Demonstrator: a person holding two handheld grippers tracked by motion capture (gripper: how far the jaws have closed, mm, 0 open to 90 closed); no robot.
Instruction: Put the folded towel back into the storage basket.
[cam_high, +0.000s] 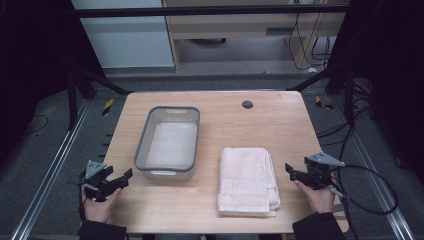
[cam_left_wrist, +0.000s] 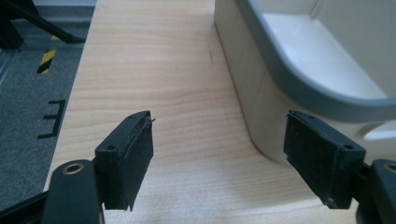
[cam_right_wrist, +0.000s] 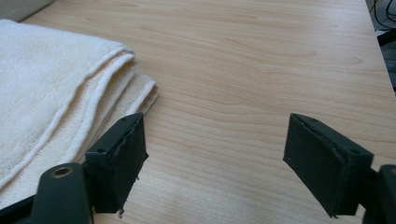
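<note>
Flanking work: left gripper (cam_high: 122, 179) released beside tub (cam_high: 167, 172), right gripper (cam_high: 292, 171) released beside folded towel (cam_high: 246, 180); bench (cam_high: 280, 125) centre free for access.

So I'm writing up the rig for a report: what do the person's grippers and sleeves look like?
Both grippers, left and right, are black, each topped by a grey three-cornered plate. Their fingers are flat, blocky black pads with small screw holes. A black cable loops from the right gripper. The sleeves are dark.
</note>
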